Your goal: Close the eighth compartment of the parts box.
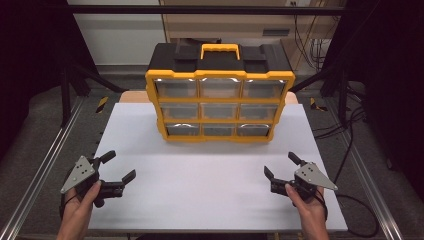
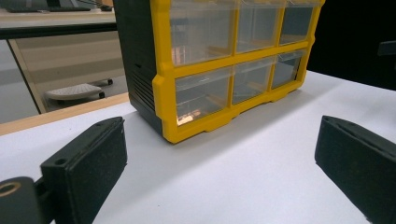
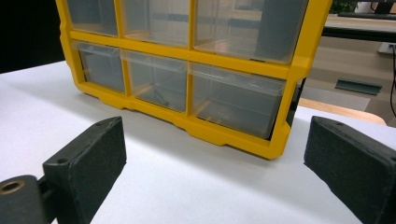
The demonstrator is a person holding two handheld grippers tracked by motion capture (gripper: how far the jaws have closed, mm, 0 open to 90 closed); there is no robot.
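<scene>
A yellow and black drawer cabinet point(image 1: 219, 95) with clear drawers in three rows stands upright at the back middle of the white table point(image 1: 210, 190); all drawers look pushed in. My left gripper point(image 1: 119, 165) rests open near the front left of the table, a hand around it. My right gripper point(image 1: 280, 165) is open near the front right, also hand-held. From the left gripper view the cabinet point(image 2: 224, 65) lies ahead, beyond the spread jaws of the gripper point(image 2: 219, 163). The right gripper view shows the cabinet point(image 3: 187, 70) ahead of the gripper point(image 3: 215, 163), with nothing between its jaws.
Metal rails point(image 1: 45, 165) run along both sides of the table. Black frame struts point(image 1: 75, 80) and cables point(image 1: 350, 130) stand behind and to the right. A broad bare stretch of table lies between the grippers and the cabinet.
</scene>
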